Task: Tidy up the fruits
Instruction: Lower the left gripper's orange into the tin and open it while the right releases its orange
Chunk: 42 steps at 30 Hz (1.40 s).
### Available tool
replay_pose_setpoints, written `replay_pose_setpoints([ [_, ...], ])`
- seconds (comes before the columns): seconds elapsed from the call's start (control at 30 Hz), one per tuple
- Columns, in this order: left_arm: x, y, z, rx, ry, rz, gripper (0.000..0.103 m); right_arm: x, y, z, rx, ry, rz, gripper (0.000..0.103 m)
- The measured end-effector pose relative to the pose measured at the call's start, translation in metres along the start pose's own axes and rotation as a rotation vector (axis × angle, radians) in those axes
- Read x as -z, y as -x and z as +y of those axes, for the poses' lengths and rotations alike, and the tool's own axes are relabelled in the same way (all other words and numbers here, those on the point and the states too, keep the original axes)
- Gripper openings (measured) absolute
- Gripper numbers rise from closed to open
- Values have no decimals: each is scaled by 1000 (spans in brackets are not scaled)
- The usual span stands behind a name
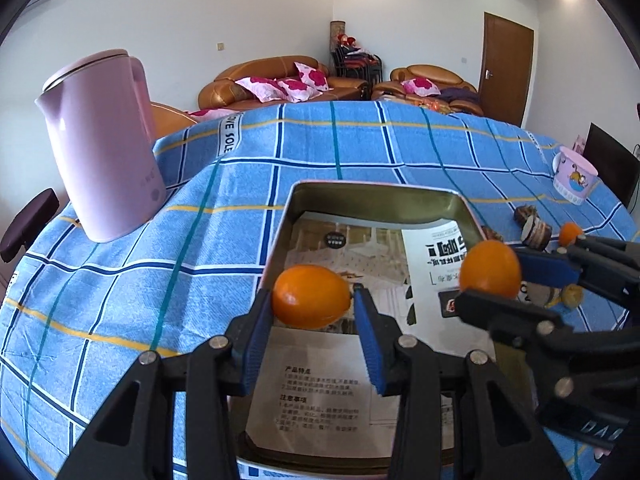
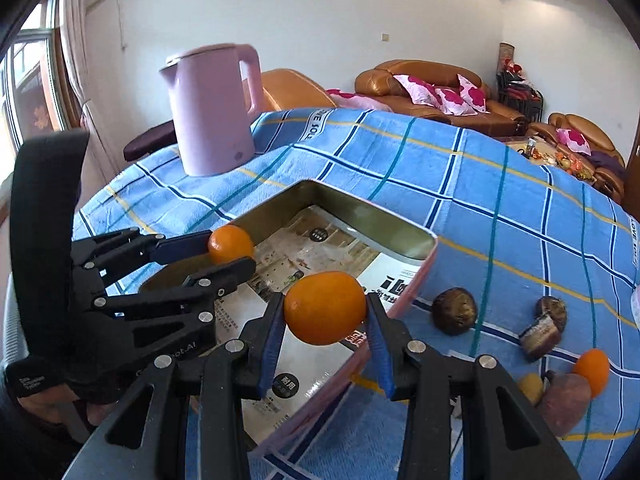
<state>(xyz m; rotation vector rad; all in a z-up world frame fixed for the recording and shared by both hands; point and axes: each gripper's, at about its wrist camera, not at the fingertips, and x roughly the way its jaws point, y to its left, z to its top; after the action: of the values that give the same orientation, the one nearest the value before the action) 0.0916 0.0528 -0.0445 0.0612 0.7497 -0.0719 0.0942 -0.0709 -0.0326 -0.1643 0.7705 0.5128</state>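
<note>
My left gripper (image 1: 312,300) is shut on an orange kumquat (image 1: 311,295) and holds it over the paper-lined metal tray (image 1: 372,196). My right gripper (image 2: 326,312) is shut on a second kumquat (image 2: 325,307) over the tray's right rim (image 2: 424,248). Each gripper shows in the other's view: the right one (image 1: 490,276) with its kumquat (image 1: 490,268), the left one (image 2: 230,250) with its kumquat (image 2: 231,243). A third kumquat (image 2: 592,370) lies on the cloth at the right, also in the left wrist view (image 1: 570,233).
A pink kettle (image 1: 100,144) stands on the blue checked tablecloth (image 1: 120,280) left of the tray. Brown mushroom-like pieces (image 2: 454,310) (image 2: 540,332), a purplish sweet potato (image 2: 564,404) and a yellow piece (image 2: 530,388) lie right of the tray. A cartoon cup (image 1: 574,178) stands at far right.
</note>
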Motion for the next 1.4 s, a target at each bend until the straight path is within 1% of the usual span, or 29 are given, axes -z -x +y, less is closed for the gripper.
replay_pose_setpoints([
  [0.2,-1,0,0,-2,-5,0,44,1,-11,7,3,18,20,42],
  [0.47,-2,0,5,1,4,-8,44,-1,-17,8,-10,28,23,42],
  [0.63,2,2,10,7,14,-17,44,0,-17,8,-44,27,18,42],
  [0.8,6,4,15,11,15,-36,45,1,-16,14,-38,46,7,44],
  [1.0,10,7,16,25,5,-45,46,6,-7,16,-38,36,-27,53],
  [1.03,11,7,15,12,-13,-50,46,7,-4,15,-45,25,-39,59],
  [1.07,12,8,13,2,-24,-51,47,7,0,13,-54,11,-49,66],
  [1.1,12,8,12,-4,-31,-52,48,8,4,11,-57,-9,-56,71],
  [1.13,11,8,12,-5,-33,-51,48,8,7,8,-61,-29,-60,78],
  [1.2,11,8,13,-1,-31,-51,48,9,17,3,-64,-58,-79,78],
  [1.27,11,7,15,-11,-27,-50,48,11,26,0,-49,-62,-91,78],
  [1.4,10,6,21,-20,-1,-47,49,16,44,-14,9,-68,-110,78],
])
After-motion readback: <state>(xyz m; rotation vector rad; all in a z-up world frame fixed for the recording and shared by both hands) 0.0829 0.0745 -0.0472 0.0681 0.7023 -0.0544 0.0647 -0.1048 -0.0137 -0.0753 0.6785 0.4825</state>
